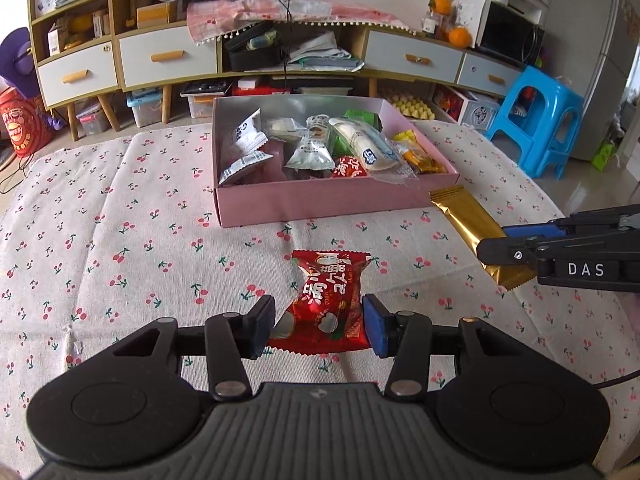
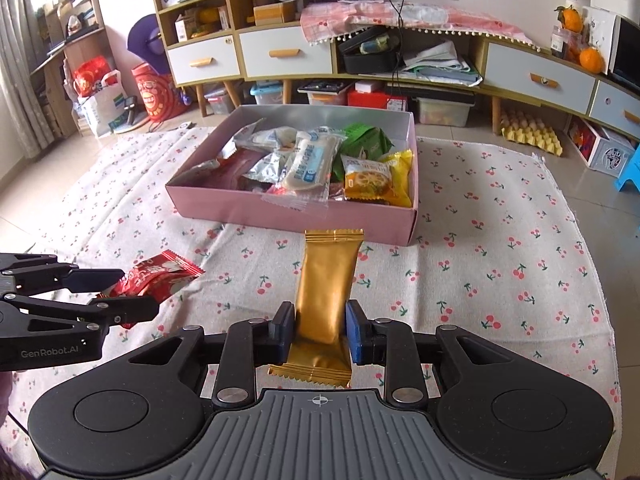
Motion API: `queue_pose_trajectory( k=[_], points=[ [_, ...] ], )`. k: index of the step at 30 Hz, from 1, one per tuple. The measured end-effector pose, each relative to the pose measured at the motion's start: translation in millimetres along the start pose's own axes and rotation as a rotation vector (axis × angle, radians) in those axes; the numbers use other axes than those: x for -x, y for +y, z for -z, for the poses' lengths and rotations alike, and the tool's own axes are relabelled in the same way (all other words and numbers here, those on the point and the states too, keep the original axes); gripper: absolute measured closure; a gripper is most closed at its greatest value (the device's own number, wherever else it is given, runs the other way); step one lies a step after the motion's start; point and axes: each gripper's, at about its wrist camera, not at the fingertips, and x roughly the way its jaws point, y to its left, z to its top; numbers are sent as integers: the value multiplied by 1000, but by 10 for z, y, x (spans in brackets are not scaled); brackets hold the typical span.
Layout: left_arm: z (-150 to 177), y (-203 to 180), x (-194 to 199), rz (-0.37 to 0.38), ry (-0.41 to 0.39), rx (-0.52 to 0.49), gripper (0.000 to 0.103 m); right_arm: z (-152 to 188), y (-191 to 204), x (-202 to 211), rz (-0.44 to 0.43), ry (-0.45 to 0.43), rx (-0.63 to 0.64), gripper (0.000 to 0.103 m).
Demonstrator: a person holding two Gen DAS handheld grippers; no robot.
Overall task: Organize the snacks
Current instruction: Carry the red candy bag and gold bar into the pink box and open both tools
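Before the pink box (image 1: 320,204), "DAS"-marked right tongs (image 2: 318,330) clamp a gold bar (image 2: 326,292), left tongs (image 1: 318,328) a red packet (image 1: 326,300).

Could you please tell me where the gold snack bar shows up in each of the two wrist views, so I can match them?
Left wrist view: the gold snack bar is at the right edge, pinched by the right gripper coming in from the right.
Right wrist view: the gold snack bar stands bottom centre, between that gripper's own fingers.
Shared landmark: the pink box of snacks, just beyond the bar's far end in both.
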Motion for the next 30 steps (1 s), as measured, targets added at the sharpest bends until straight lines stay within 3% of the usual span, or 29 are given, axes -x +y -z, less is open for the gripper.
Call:
queue_pose_trajectory(
  k=[8,19,30],
  points=[
    [-260,87,-17,26,-41,100,59,-318,26,-28,-11,-57,-54,77],
    [-501,160,-178,56,-135,158,59,-689,13,-254,-33,-85,-155,77],
    [-591,204,-390,6,-153,175,59,-927,56,-607,-60,-96,-252,77]
  ],
)
